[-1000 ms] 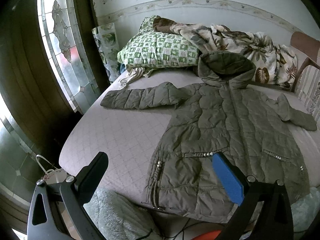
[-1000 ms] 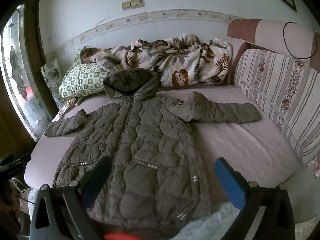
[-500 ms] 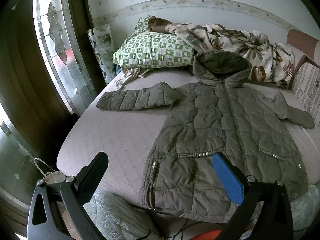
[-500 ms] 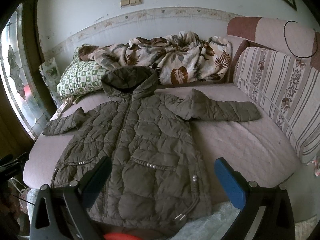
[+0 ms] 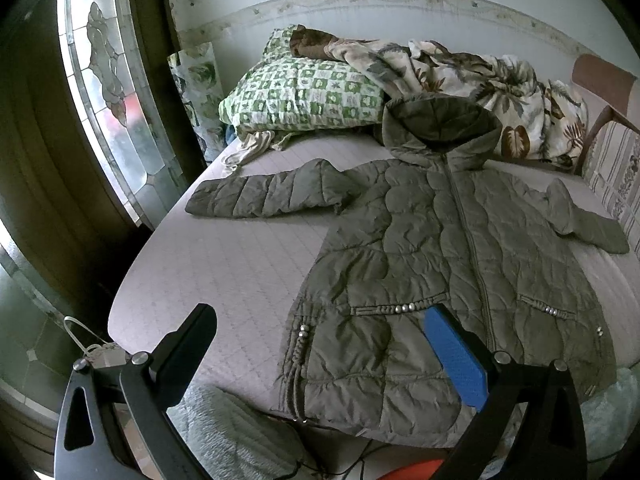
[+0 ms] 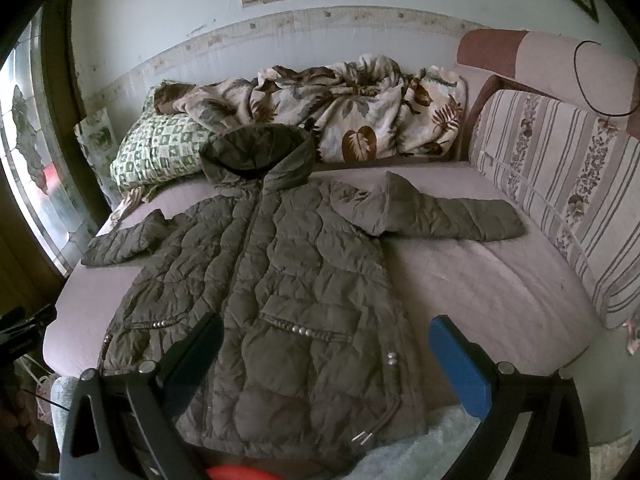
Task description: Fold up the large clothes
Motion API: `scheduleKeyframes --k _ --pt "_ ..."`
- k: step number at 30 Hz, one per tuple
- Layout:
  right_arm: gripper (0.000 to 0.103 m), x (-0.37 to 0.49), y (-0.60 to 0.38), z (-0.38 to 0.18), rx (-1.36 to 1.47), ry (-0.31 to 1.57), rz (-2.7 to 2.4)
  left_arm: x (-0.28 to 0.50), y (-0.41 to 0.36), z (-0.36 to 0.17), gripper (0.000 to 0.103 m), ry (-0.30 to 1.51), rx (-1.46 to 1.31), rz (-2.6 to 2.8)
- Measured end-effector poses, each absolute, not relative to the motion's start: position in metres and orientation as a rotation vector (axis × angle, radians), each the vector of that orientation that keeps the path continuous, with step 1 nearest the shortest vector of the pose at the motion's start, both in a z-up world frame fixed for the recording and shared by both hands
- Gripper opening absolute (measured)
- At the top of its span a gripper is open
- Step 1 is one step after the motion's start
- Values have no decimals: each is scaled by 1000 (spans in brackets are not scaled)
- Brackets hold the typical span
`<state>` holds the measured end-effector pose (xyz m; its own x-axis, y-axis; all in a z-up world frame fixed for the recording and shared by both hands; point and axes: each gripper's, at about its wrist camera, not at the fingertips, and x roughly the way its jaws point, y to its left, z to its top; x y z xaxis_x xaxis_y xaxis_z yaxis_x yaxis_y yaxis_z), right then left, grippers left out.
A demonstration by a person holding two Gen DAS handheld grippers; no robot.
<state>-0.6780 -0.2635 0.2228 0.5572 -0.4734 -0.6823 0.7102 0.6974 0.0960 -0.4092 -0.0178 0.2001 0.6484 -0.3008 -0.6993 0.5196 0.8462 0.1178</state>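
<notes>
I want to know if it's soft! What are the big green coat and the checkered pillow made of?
The coat looks like thin, slightly shiny woven fabric, probably nylon or polyester, stitched over puffy filling: the wavy quilted seams and crinkly sheen suggest that. Metal-looking studs line its pockets. The pillow seems to be matte printed cloth, perhaps cotton, with a puckered green-and-white check. Both look soft.

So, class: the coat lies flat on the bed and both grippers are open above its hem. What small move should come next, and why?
Probably reach the left gripper toward the left sleeve: the coat lies spread and unfolded, and neither gripper holds anything.
</notes>
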Motion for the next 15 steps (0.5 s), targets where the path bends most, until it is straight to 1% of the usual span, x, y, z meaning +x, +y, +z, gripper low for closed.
scheduleKeyframes --k 15 --pt "103 -656 -270 214 390 717 -729 -387 -25 185 103 778 320 -488"
